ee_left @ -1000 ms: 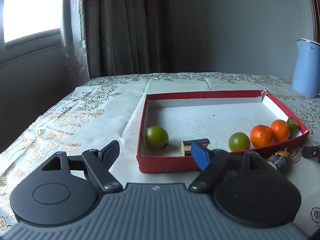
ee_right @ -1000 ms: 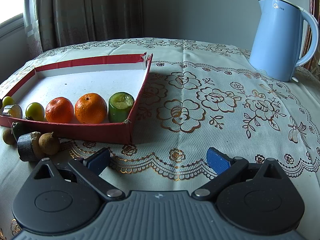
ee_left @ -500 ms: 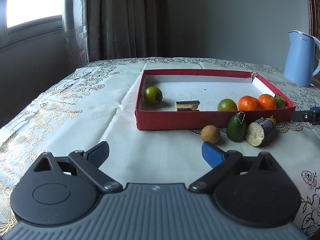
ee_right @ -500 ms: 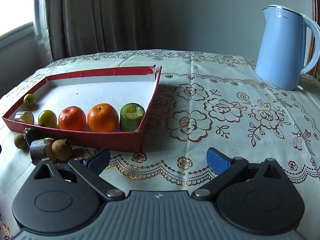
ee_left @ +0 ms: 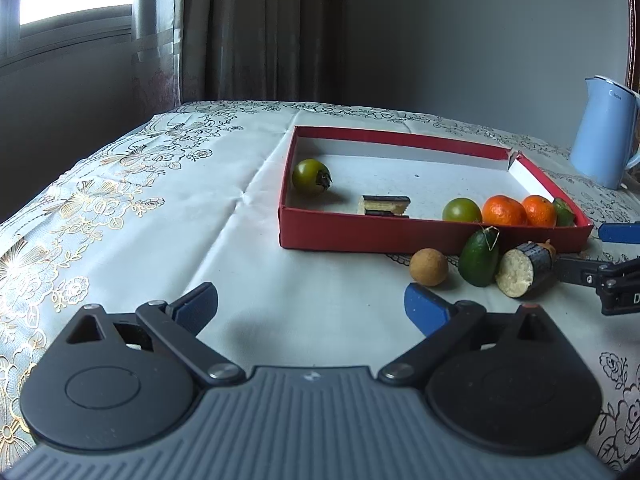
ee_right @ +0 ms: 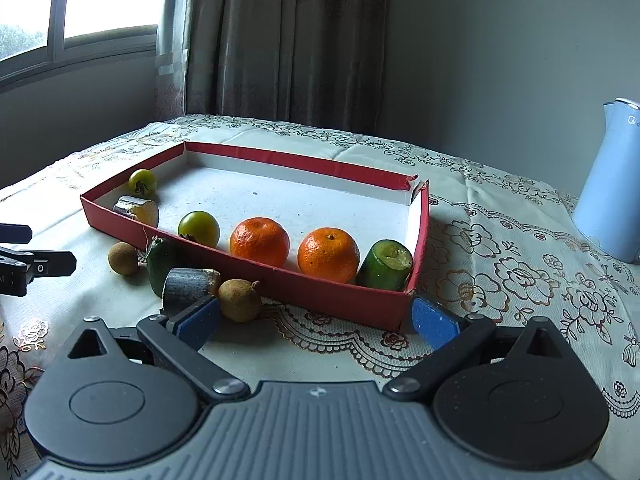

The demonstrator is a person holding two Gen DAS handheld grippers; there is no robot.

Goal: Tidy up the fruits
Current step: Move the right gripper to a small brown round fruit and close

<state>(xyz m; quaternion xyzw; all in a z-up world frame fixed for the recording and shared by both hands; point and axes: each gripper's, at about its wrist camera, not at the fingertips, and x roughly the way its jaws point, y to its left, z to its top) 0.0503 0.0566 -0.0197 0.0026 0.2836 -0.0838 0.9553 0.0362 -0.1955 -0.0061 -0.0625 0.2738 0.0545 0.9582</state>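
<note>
A red tray (ee_right: 320, 282) holds two oranges (ee_right: 259, 242), a cut green piece (ee_right: 385, 265), two green tomatoes (ee_left: 310, 176) and a sugarcane piece (ee_left: 384, 205). Loose in front of it on the cloth lie two longans (ee_right: 240, 300), a green fruit (ee_left: 479, 258) and a dark cane chunk (ee_left: 524, 270). My left gripper (ee_left: 312, 300) is open over bare cloth, short of the tray, with nothing between its fingers. My right gripper (ee_right: 316, 314) is open before the tray's near corner, its left pad close beside the cane chunk and one longan.
A light blue kettle (ee_left: 604, 132) stands at the back right of the table. Curtains and a window are behind the table. The flowered cloth left of the tray (ee_left: 160, 220) is bare.
My left gripper backed out of the tray and opened wider, leaving the sugarcane piece inside. My right gripper swung left, from the open cloth toward the tray corner and the loose fruits.
</note>
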